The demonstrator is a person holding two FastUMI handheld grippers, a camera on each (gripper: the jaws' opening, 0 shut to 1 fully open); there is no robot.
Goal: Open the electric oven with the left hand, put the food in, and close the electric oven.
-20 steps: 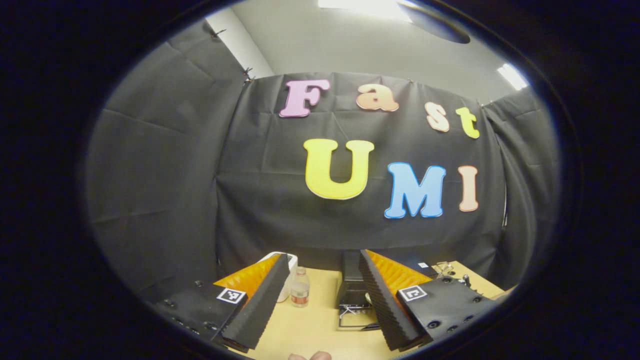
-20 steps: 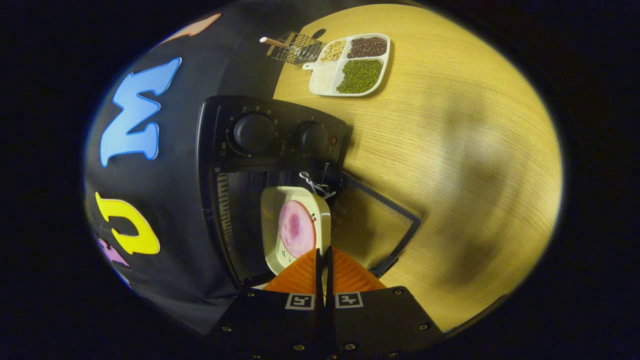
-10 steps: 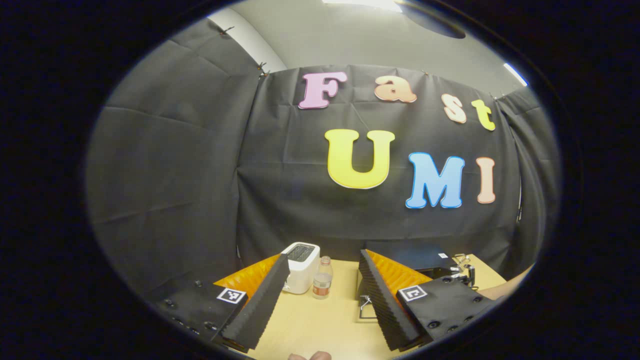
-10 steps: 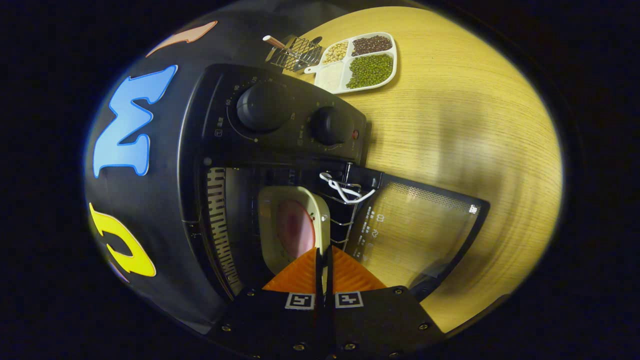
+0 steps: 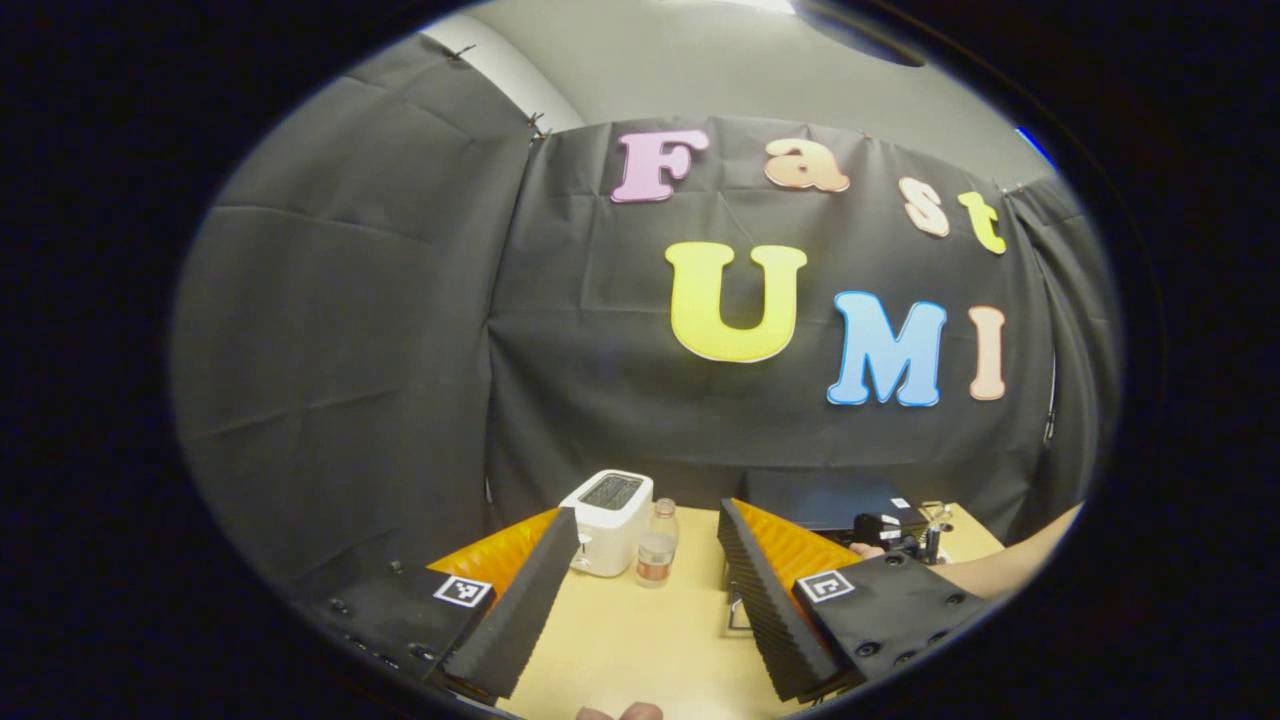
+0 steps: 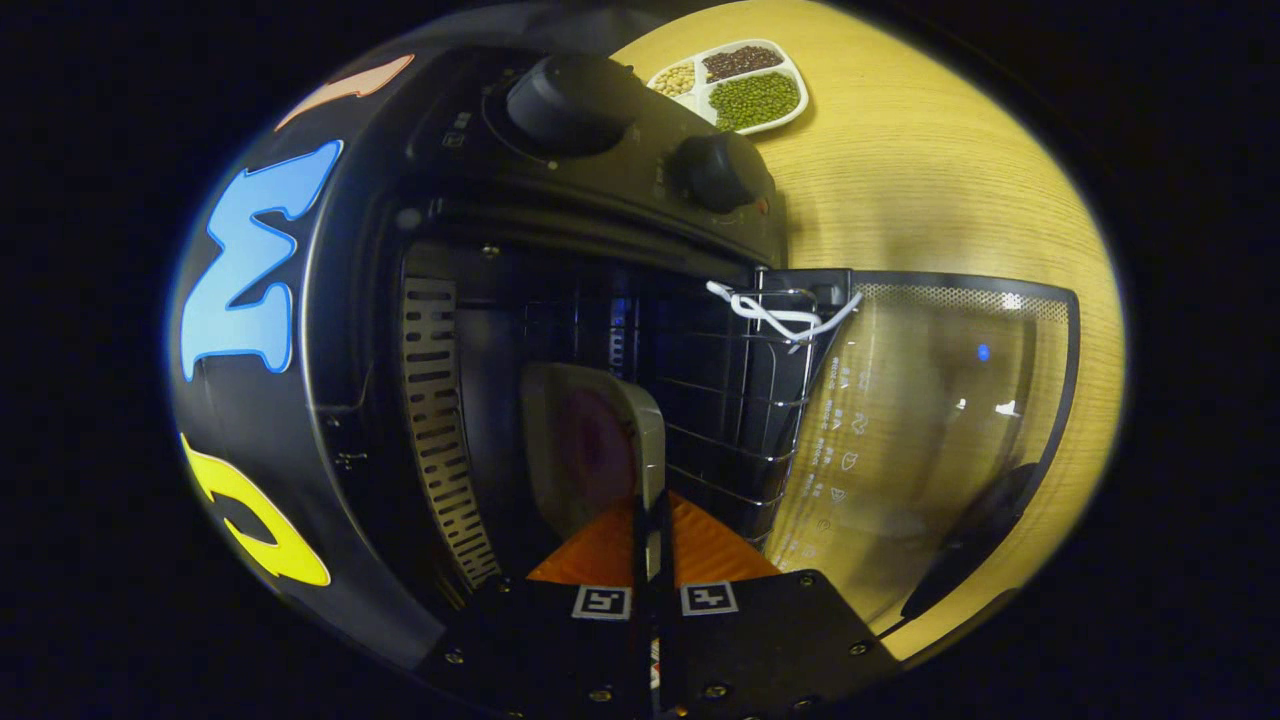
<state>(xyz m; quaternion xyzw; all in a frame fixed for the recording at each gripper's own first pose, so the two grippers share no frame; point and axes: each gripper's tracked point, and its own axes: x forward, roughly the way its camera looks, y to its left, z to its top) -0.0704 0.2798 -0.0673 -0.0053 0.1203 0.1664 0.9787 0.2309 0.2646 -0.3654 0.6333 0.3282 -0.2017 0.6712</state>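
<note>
Right gripper (image 6: 650,520) fingers clamp the rim of a square cream plate (image 6: 590,450) inside the black oven (image 6: 480,300), above its wire rack (image 6: 740,420). Left gripper (image 5: 645,590) fingers stand apart over the wooden table (image 5: 640,650).

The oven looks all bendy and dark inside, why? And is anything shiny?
In the right gripper view the fisheye lens bows the oven and its open door; the inside is dim, so the plate held by the right gripper looks murky. Small bright glints sit on the door glass, and soft shadows fall on the table. In the left gripper view the toaster is evenly lit.
</note>
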